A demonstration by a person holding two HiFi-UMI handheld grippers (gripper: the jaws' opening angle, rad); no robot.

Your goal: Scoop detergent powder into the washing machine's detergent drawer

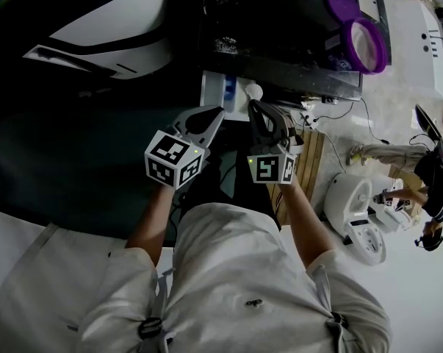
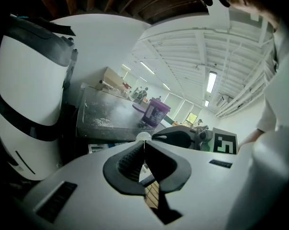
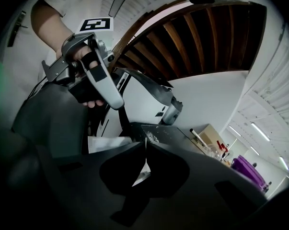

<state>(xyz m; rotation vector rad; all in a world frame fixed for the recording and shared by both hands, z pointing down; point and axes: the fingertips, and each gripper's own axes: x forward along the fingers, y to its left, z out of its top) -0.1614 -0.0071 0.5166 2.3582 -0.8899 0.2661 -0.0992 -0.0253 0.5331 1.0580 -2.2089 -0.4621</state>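
The white detergent drawer [image 1: 220, 94] sticks out of the dark machine front, with a blue compartment inside. My right gripper [image 1: 255, 107] [image 3: 145, 146] hovers over the drawer's right side. It is shut on a thin white scoop [image 1: 254, 90] whose rounded end pokes past its tips [image 2: 143, 137]. My left gripper [image 1: 217, 115] [image 2: 144, 146] is shut and holds nothing, just left of the right one, pointing at the drawer [image 3: 103, 143]. The purple detergent tub [image 1: 364, 44] [image 2: 156, 111] stands open on the dark top at the far right, its lid beside it.
Spilled powder [image 1: 225, 46] [image 2: 101, 121] lies on the dark machine top. A curved white appliance body [image 1: 96, 20] is at the left. On the floor at the right are a wooden slat board [image 1: 309, 160], cables, a white device [image 1: 357, 215] and another person [image 1: 419, 182].
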